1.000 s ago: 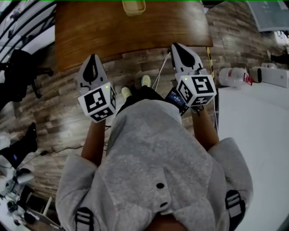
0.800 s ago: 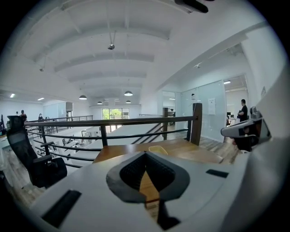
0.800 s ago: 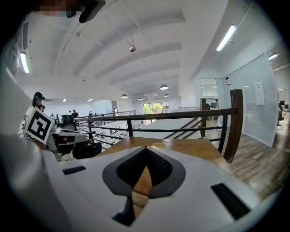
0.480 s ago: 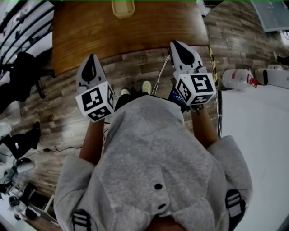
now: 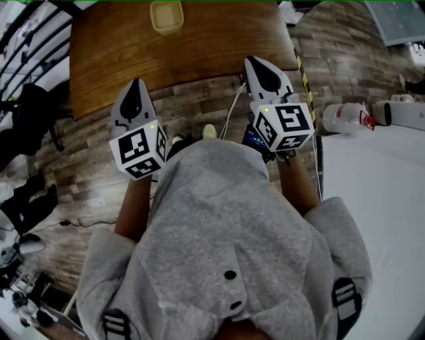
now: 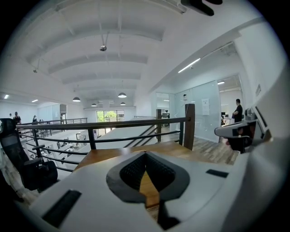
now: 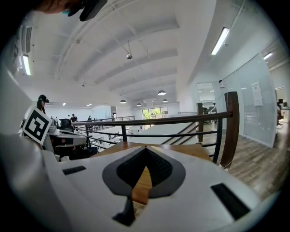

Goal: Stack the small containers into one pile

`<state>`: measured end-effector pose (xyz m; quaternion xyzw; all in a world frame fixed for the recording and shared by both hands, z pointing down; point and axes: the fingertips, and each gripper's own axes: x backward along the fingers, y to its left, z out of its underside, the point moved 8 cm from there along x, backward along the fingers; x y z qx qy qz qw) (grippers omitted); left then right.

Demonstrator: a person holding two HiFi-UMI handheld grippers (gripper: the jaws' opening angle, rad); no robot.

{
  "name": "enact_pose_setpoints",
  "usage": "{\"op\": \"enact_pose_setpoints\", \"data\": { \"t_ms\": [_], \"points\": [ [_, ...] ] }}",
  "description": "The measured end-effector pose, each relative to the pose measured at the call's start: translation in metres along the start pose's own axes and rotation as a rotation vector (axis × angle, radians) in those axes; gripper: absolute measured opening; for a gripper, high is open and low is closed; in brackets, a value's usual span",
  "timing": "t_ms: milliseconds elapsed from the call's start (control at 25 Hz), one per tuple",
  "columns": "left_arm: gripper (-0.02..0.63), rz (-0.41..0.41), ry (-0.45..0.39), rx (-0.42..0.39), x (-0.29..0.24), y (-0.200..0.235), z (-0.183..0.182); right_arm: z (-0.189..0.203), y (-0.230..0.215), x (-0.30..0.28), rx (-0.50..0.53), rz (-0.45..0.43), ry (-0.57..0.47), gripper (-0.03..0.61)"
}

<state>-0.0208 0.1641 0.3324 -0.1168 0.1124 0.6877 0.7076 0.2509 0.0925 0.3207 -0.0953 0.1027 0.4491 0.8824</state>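
A small pale yellow container (image 5: pixel 166 14) sits on the far part of the wooden table (image 5: pixel 199 46). I cannot tell whether it is one container or several nested. My left gripper (image 5: pixel 137 84) hangs over the floor just short of the table's near edge, shut and holding nothing. My right gripper (image 5: pixel 254 62) reaches the near edge further right, also shut and holding nothing. In the left gripper view the jaws (image 6: pixel 146 155) meet at the tip with the tabletop (image 6: pixel 108 156) beyond. The right gripper view shows the same closed tip (image 7: pixel 146 149) before the table (image 7: pixel 186 150). Neither gripper view shows the container.
A dark metal railing (image 6: pixel 113 124) runs behind the table. The floor is wood plank (image 5: pixel 80 166), with a cable (image 5: pixel 234 113) trailing under the table edge. A white platform (image 5: pixel 372 199) lies at the right with a plastic bottle (image 5: pixel 345 114) beside it. A black chair (image 6: pixel 27 163) stands left.
Both grippers have moved forward toward the table. The table and container now sit lower and further left in the head view. Both grippers stay shut.
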Motion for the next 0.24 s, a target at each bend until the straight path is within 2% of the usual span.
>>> {"op": "enact_pose_setpoints", "data": {
  "t_ms": [240],
  "points": [
    [0.012, -0.003, 0.005, 0.0, -0.0013, -0.004, 0.0007, -0.0017, -0.0046, -0.0036, 0.015, -0.024, 0.003, 0.015]
  ]
}}
